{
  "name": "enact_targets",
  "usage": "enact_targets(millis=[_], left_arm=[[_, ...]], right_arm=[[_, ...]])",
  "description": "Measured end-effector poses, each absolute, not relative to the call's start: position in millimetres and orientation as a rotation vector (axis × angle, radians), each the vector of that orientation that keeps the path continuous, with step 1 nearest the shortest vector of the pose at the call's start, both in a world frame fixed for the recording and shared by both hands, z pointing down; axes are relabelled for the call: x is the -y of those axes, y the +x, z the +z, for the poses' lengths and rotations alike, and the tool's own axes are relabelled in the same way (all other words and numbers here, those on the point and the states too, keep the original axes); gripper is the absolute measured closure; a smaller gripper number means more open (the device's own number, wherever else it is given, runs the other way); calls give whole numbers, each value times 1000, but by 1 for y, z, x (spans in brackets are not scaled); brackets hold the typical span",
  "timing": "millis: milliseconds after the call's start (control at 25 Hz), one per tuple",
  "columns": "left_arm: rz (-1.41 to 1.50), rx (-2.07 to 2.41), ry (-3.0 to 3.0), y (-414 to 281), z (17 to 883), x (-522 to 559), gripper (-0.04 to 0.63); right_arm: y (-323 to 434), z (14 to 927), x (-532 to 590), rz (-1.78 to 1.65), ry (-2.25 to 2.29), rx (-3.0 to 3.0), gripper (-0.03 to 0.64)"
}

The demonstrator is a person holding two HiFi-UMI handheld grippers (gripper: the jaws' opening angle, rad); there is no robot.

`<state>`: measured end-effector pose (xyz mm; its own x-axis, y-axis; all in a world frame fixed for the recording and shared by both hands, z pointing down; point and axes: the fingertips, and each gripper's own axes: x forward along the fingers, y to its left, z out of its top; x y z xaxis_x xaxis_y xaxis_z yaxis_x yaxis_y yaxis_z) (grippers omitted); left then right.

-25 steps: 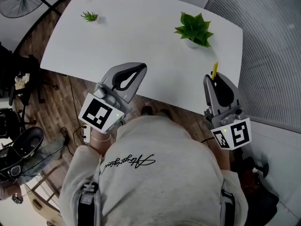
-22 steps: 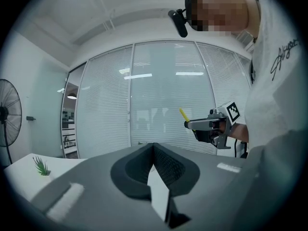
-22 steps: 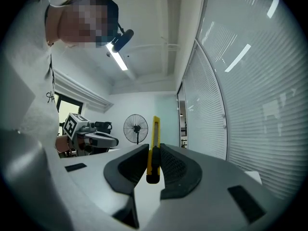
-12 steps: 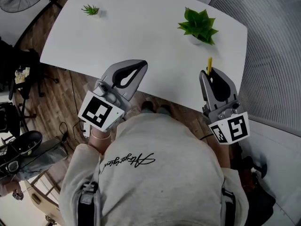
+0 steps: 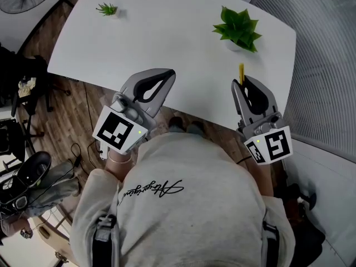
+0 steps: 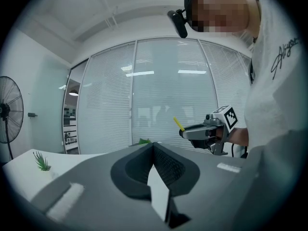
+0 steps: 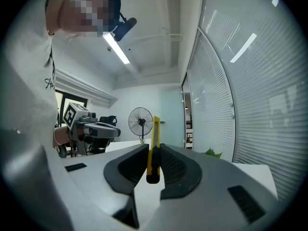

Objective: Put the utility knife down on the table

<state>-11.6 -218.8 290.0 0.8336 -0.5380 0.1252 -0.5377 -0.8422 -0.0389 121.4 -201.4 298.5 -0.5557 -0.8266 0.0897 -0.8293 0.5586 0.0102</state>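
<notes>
Matt grey plastic, a smooth white table [image 5: 167,38], one yellow plastic knife [image 7: 155,131].
The left gripper [image 6: 153,147] and right gripper [image 7: 154,147] have matt grey plastic shells with darker, finely ribbed pads [image 6: 169,166]. The knife's body looks like smooth yellow plastic with a black strip down it. The table top is plain, even white with a faint sheen. Beside the table, the floor [image 5: 67,121] is brown wood planking with visible grain. At the table's near edge, the shirt [image 5: 189,199] is soft, light cloth with dark print. On the table, the plant [image 5: 238,28] has waxy green leaves. Past the table, the glass wall [image 6: 163,90] is glossy over slatted blinds.
</notes>
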Motion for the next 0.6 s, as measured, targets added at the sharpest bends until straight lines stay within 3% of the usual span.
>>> enact_targets(millis=[600], left_arm=[[-216, -871, -3009, -10, 290, 218, 597]], right_arm=[[117, 335, 209, 90, 1383, 2643, 546]])
